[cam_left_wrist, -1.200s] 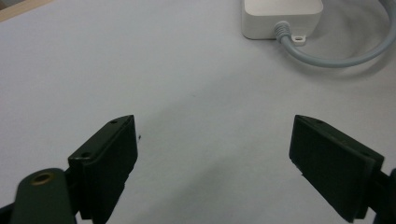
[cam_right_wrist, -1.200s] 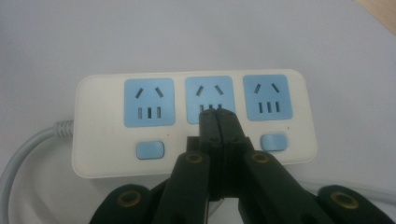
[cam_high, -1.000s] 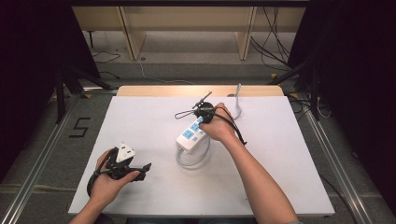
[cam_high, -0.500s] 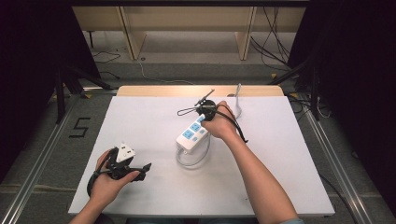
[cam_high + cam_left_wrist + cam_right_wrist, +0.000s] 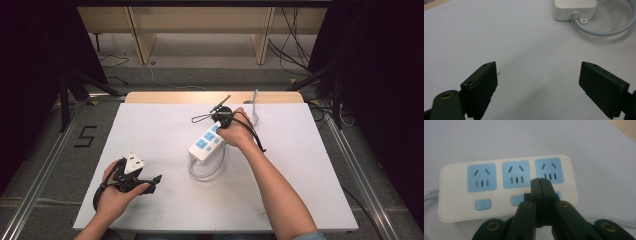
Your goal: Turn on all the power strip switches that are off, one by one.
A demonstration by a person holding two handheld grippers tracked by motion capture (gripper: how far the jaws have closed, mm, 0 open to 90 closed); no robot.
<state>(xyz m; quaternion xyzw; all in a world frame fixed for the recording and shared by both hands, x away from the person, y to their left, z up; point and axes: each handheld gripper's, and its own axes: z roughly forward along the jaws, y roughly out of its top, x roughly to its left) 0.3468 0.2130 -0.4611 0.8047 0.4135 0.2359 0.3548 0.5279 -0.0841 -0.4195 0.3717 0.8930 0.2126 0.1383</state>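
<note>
A white power strip (image 5: pixel 206 142) with three blue sockets and blue switches lies at the table's middle. My right gripper (image 5: pixel 220 125) is held over its far end. In the right gripper view the strip (image 5: pixel 499 187) lies just below my shut right gripper (image 5: pixel 541 181). Its tips cover the row of switches between the middle and right sockets; I cannot tell whether they touch. My left gripper (image 5: pixel 142 172) rests at the front left, open. In the left gripper view its jaws (image 5: pixel 537 68) hold nothing, and the strip's cable end (image 5: pixel 575 8) lies ahead.
The strip's grey cable (image 5: pixel 207 172) loops on the table in front of it and curves past the cable end (image 5: pixel 604 30). The white tabletop (image 5: pixel 300 175) is bordered at the back by a wooden edge (image 5: pixel 175 96). Dark floor and metal rails surround the table.
</note>
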